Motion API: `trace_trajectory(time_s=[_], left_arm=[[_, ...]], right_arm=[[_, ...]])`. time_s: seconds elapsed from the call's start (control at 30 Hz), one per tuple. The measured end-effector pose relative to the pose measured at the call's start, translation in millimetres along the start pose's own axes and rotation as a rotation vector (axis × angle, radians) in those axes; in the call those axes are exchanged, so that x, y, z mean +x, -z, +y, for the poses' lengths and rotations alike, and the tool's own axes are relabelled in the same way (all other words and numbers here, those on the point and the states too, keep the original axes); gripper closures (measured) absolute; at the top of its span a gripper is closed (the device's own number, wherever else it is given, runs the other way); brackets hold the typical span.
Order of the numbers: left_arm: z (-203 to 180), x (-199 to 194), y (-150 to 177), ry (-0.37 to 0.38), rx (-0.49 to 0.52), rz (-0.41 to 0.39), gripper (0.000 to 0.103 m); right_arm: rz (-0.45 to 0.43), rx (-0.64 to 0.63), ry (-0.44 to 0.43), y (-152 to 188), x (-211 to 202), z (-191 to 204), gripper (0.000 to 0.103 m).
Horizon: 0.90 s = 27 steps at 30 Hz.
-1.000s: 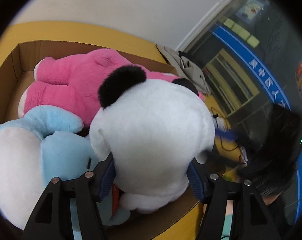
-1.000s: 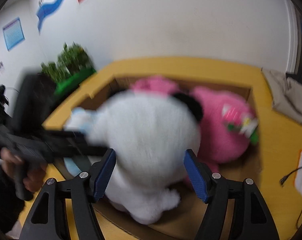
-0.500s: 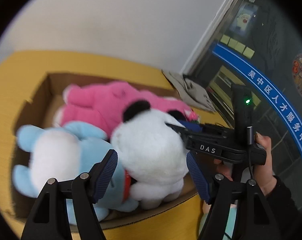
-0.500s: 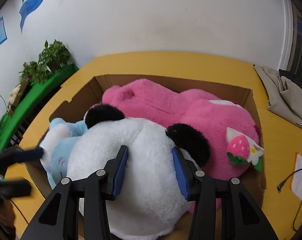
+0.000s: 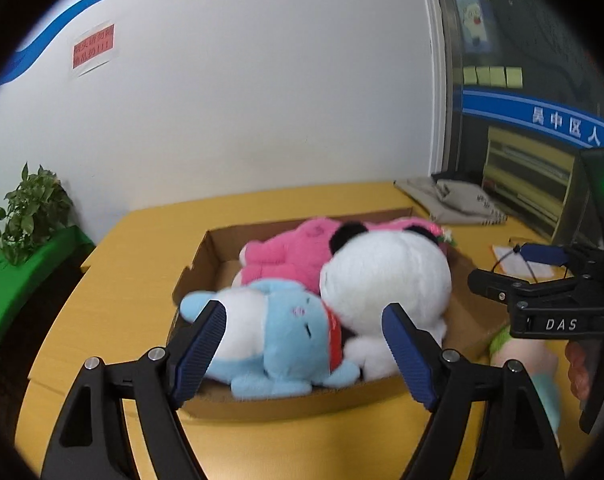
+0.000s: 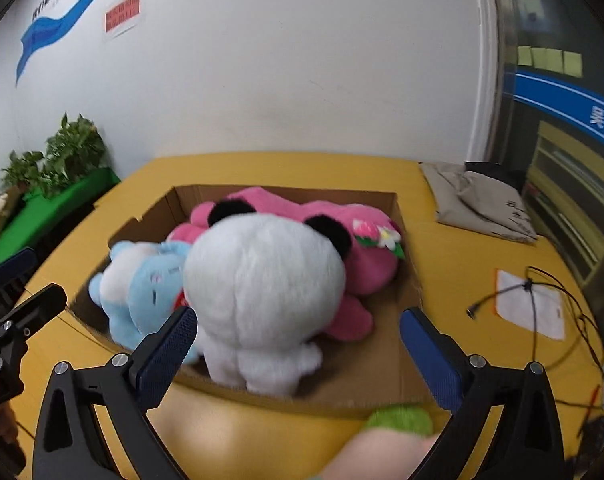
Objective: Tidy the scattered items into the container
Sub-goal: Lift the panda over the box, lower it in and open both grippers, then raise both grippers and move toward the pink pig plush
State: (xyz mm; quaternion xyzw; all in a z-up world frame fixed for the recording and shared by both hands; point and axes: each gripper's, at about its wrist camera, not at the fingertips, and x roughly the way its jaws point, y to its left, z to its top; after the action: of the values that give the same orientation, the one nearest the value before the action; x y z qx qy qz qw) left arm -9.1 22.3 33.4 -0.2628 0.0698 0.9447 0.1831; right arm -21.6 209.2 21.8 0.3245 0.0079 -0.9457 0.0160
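Cardboard box (image 6: 406, 344) on the yellow table (image 6: 442, 248), already packed: pink plush (image 6: 366, 264) at the back, blue plush (image 5: 285, 336) at the near left corner, white panda plush (image 6: 261, 288) propped on top of both. Outside the box, just against its near wall: one green-and-peach plush (image 5: 520, 360), apparently the last stray.

Left gripper (image 5: 306, 344): jaws spread, just been opening, nothing pinched between them. Right gripper (image 6: 297, 344): jaws spread at their widest, just been opening too, clear of the panda, nothing held.

For the step in hand, probably the pickup of that stray:
- Swing the right gripper down onto it, being the nearer one.
- Pinch across the middle of the soft body, deep enough not to slip off the fur.
- Lift clear over the box wall, not through it.
- Set down in the free near right corner, since the panda sits high and looks tippy.

Readable writing: "DAS" (image 5: 560, 325) in white on the right gripper's body. Blue band (image 5: 574, 124) on the glass with white Chinese characters, seemingly 吴中区人才. Red notice (image 5: 93, 46) on the wall: too blurred to read.
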Motion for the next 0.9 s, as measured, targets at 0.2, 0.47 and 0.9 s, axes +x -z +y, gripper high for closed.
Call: trace_trajectory(time_s=[0.2,0.47,0.9], left_arm=[[4,-12,9,0.024,-0.048,0.027,0.023],[1,-22,14,0.043,-0.049,0.043,0.023],[0,-19,15,0.075,-0.083,0.072,0.023]], right_arm=[[0.025,-0.041,0.006,18,-9,16,0.000],[0.020,-0.046,0.009,24,-18,24,0.000],[0.031,-0.048,0.011,29,-22,26,0.000]])
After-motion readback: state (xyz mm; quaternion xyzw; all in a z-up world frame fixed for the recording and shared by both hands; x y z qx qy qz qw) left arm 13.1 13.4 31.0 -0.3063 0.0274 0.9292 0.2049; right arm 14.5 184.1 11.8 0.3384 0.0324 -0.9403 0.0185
